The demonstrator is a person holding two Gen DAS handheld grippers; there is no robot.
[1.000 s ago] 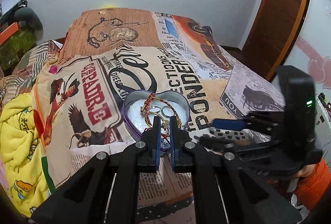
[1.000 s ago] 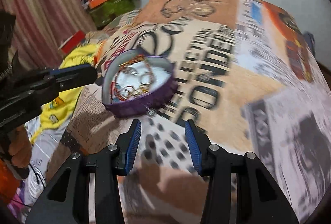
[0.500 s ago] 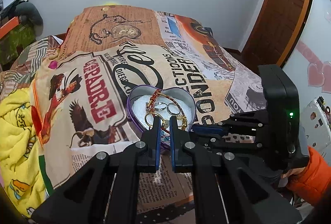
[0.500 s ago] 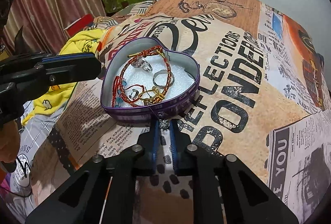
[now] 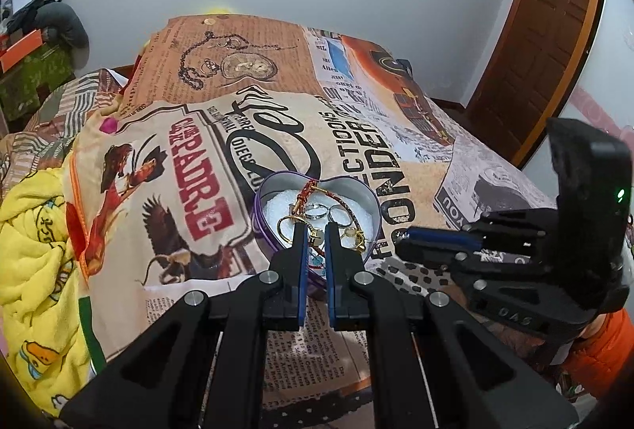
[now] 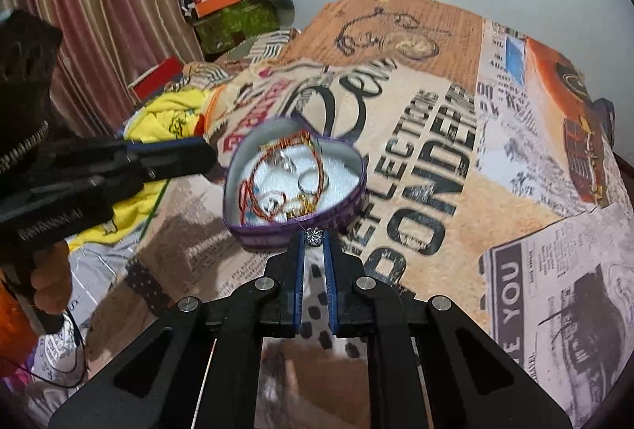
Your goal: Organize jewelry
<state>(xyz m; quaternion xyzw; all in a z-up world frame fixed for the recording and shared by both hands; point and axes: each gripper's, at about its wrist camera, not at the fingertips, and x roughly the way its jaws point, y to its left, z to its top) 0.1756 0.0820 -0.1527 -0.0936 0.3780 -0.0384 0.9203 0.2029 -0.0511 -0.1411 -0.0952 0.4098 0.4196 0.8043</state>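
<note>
A purple heart-shaped tin [image 5: 264, 209] [image 6: 348, 209] lies on the printed bedspread [image 5: 166, 167], holding a red-and-gold bracelet [image 6: 259, 187], silver rings [image 5: 317, 210] and gold pieces. Just in front of the tin's near wall, my right gripper [image 6: 314, 242] is shut on a small silver charm [image 6: 316, 234]; its thin chain runs up over the rim. From the left wrist view, the right gripper [image 5: 404, 244] reaches in from the right side of the tin. My left gripper [image 5: 316, 230] hangs over the tin's near edge, shut, with nothing seen between its pads.
A yellow blanket [image 5: 31, 250] is bunched at the bed's left edge. Striped curtains [image 6: 99, 12] and stacked boxes [image 6: 233, 12] stand behind it. A wooden door [image 5: 547, 44] is at the right. A person's hand [image 6: 47, 282] and orange sleeve [image 5: 602, 349] hold the grippers.
The right gripper's jaws went from wide apart to shut on the silver charm in front of the tin. The left gripper stayed shut over the tin.
</note>
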